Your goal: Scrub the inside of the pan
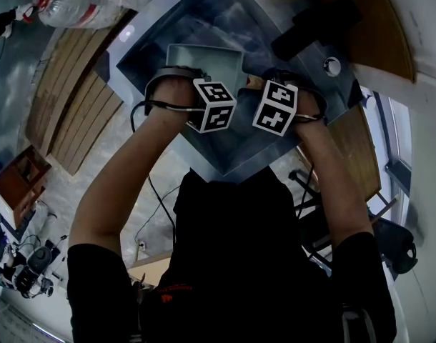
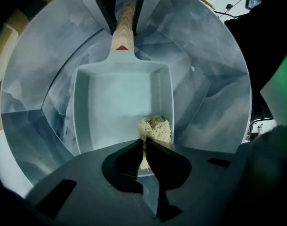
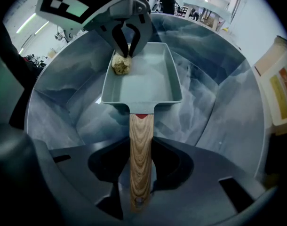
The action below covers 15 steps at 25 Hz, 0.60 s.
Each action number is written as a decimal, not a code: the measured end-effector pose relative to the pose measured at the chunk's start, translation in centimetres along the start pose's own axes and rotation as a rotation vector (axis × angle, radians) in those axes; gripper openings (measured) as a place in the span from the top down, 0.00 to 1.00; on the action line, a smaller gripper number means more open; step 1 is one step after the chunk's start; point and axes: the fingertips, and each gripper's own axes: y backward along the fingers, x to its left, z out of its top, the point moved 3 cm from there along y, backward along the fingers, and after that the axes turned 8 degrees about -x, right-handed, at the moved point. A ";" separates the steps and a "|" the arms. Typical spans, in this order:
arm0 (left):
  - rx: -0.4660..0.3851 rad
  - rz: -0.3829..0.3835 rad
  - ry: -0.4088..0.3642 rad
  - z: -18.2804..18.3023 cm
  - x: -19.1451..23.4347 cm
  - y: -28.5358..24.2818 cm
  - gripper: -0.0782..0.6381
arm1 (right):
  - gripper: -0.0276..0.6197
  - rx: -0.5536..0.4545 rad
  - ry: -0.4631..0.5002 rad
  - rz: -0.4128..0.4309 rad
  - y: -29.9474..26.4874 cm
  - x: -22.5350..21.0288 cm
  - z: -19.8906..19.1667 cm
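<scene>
**Scourer Pinned in Pan Corner, Handle Gripped at the Other End**

The pan [image 3: 148, 76] lay flat in the sink [image 3: 214, 102]. The left gripper [image 2: 144, 149] was clenched on a yellowish scourer [image 2: 155, 127], which rested on the pan's floor in a corner at the end opposite the handle. The right gripper [image 3: 141, 166] grasped the wooden handle [image 3: 141, 145] from above.

The likeliest trouble was the scourer. The jaws seemed to pinch only its near edge, so a hard drag across the pan could pull it free. If the pad squashed flat, the jaw tips themselves might scrape the pan's floor. With only the narrow handle held, a sideways push at the far end could also swing the pan against the sink wall.

The left gripper view showed how little of the scourer sat between the jaws. The right gripper view alone took in the whole inside of the pan, with no obvious grime. In the head view the marker cubes [image 1: 214, 106] and hands covered most of the pan, and neither grip could be seen.
</scene>
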 end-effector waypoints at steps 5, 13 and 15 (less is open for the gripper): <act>0.011 0.002 -0.007 0.1 0.0 0.0 0.84 | 0.73 0.001 -0.002 -0.004 0.0 0.0 0.1; -0.108 0.068 0.039 0.1 0.2 1.0 0.84 | 0.73 0.013 -0.001 -0.008 0.0 0.0 0.1; -0.177 0.107 0.077 0.4 0.5 1.7 0.84 | 0.73 0.014 -0.001 -0.010 0.1 0.0 0.1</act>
